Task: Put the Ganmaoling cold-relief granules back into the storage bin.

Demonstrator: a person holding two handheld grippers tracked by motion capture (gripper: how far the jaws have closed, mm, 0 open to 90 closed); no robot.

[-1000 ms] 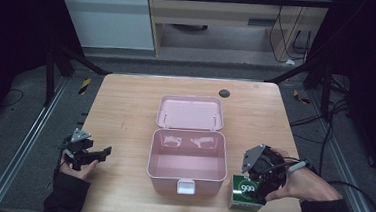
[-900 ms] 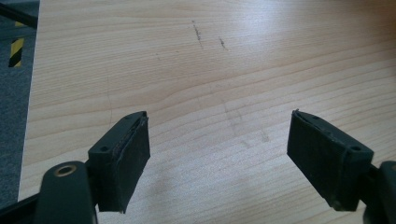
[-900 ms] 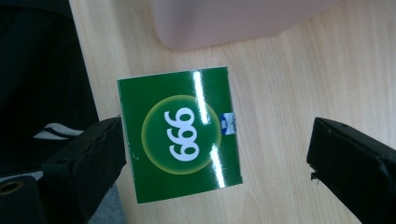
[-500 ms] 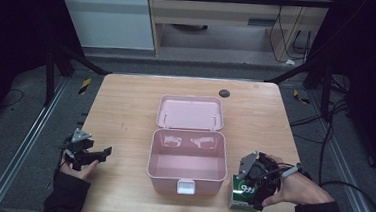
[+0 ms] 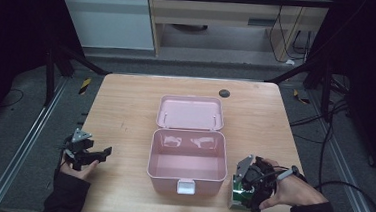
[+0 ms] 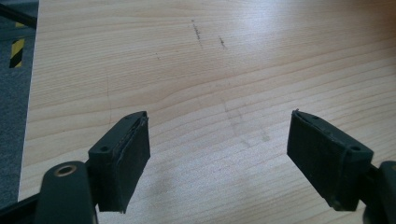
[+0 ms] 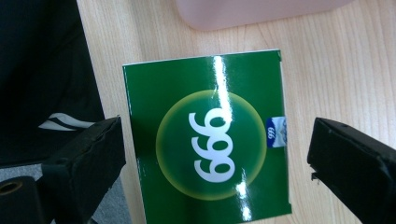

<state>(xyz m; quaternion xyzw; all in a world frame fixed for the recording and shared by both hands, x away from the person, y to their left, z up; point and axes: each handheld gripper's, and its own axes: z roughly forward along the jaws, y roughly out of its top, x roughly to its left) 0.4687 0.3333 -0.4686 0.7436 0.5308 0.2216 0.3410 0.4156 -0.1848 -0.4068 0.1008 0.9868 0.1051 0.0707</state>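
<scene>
Closing in on the glossy green cardboard packet printed with a white "999" [image 7: 210,140], the right gripper [image 5: 247,188] has dropped lower and nearer the person over the last second, tipping down over the packet at the near right corner of the worktop. Its fingers [image 7: 84,163] stand wide, one on either side of the packet with a gap on each flank, so nothing is clamped yet. My reading is that the approach is finished and squeezing comes next, the likely goal being the open pale pink plastic box with its lid thrown back [image 5: 187,158], which sits just beyond the fingers and looks empty.

The left gripper [image 5: 90,155] has stayed put near the worktop's left edge, its fingers [image 6: 121,154] spread wide over bare wood, well apart from the box.

The light wooden worktop [image 5: 125,111] shows faint scuffs and a dark round grommet at the far side. Around it lie grey flooring, black frame struts, trailing cables and pale cabinets behind.
</scene>
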